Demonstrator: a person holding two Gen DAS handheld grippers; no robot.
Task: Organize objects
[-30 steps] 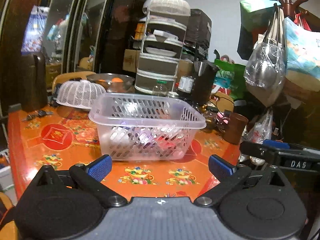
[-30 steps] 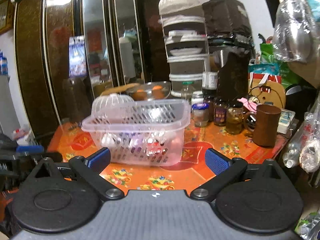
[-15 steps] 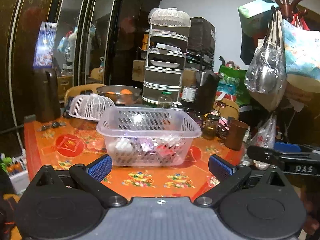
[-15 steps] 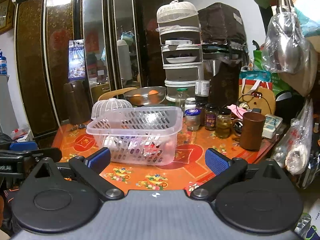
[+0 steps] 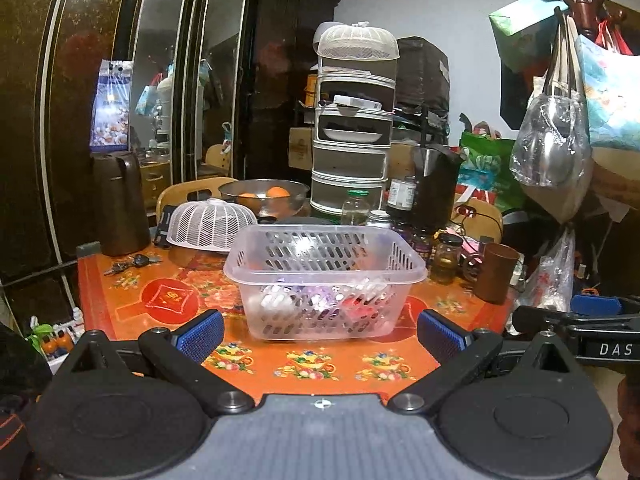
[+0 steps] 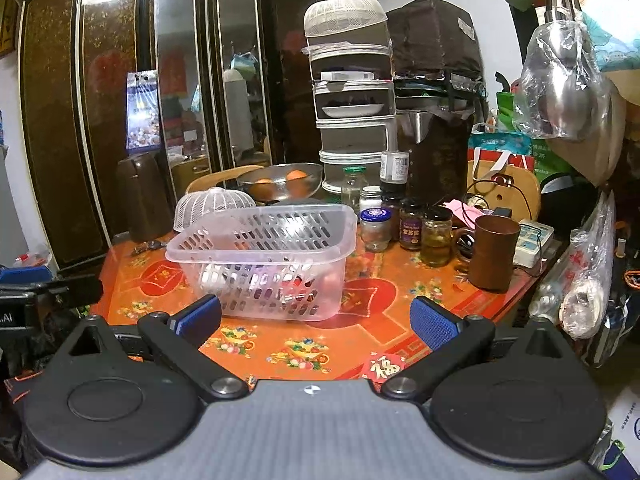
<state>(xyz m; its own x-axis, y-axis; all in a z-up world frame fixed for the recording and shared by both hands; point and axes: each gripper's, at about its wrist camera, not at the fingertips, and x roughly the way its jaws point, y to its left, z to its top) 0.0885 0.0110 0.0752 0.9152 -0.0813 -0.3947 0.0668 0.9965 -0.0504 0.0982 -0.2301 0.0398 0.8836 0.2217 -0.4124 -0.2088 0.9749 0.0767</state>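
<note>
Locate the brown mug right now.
The brown cylindrical mug stands near the right edge of the orange patterned table in both wrist views, just right of the row of small glass jars and well right of the clear perforated plastic basket.

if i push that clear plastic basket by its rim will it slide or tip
The clear basket probably slides: its flat base sits on the glossy table, and the small items lie low inside. The thin slotted walls likely flex under a push. It looks light, so a high push at the rim might lift the near edge.
</note>
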